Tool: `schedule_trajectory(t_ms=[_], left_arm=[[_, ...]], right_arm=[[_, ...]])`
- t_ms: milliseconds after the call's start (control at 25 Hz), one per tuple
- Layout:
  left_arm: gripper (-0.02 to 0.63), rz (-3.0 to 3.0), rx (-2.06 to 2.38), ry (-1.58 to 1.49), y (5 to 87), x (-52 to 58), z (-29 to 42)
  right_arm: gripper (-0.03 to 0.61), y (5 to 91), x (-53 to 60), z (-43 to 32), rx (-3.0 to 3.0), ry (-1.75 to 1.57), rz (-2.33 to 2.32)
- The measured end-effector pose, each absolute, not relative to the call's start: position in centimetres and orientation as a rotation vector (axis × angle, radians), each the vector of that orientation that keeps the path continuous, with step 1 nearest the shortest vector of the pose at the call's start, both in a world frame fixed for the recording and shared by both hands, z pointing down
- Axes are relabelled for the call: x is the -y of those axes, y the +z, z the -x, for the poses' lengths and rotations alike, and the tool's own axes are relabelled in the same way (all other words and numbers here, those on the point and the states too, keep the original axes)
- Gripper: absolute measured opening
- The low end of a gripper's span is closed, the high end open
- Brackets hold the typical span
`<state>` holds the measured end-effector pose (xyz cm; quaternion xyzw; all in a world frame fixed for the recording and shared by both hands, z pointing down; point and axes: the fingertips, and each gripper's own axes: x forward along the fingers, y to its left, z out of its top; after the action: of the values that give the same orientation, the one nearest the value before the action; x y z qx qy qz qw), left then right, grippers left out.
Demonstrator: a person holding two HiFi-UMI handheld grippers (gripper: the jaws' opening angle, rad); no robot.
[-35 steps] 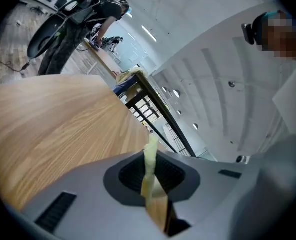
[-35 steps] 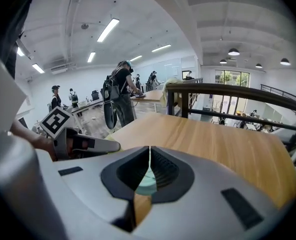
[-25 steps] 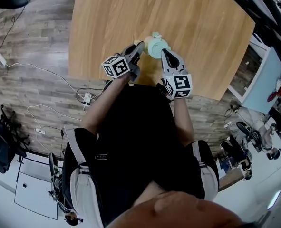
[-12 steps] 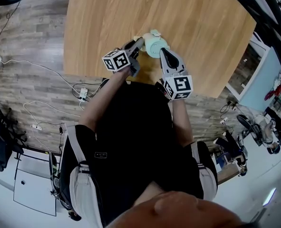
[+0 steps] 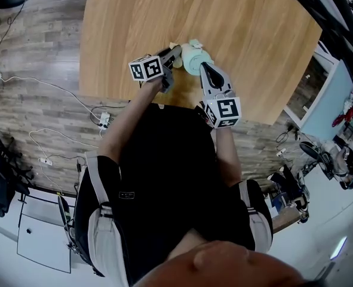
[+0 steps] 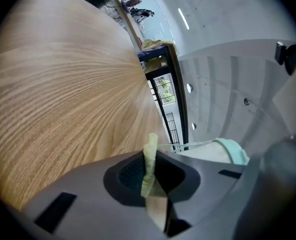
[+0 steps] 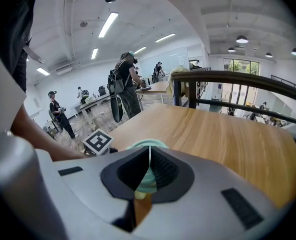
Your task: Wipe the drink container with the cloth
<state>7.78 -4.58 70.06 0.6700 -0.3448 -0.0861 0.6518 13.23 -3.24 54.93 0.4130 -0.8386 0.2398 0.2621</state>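
Cloth nipped as a thin pale-yellow strip between the shut jaws of left gripper, just left of drink container. Right gripper hard against that container's near side, jaws pressed together tip to tip, no saying whether any bit of the lid is caught between. Container itself on wooden table, near the edge closest to the person, mint lid showing over a paler body. Looks like light, stiff plastic with a smooth, slippery wall. Likely to skid or tip under a sideways wipe, so best steadied at the lid or rim while rubbing the body. Soft, limp cloth, easy to press round the curve. Lid on, so contents hidden; full or empty, cannot tell, and worth treating as full
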Motion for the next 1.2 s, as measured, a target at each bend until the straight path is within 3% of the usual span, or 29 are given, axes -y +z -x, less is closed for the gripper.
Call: schedule_trajectory(t_ms=[480, 1200], left_arm=[[0.051, -1.658, 0.482, -0.351, 59.9, 5.7, -7.3], [0.051, -1.779, 0.415, 0.0, 68.5, 7.0, -9.4]], right_arm=[[0.034, 54.9, 3.8, -13.1, 2.279, 0.648, -1.12], [0.034, 54.6, 3.7, -12.8, 2.288, 0.604, -1.115]])
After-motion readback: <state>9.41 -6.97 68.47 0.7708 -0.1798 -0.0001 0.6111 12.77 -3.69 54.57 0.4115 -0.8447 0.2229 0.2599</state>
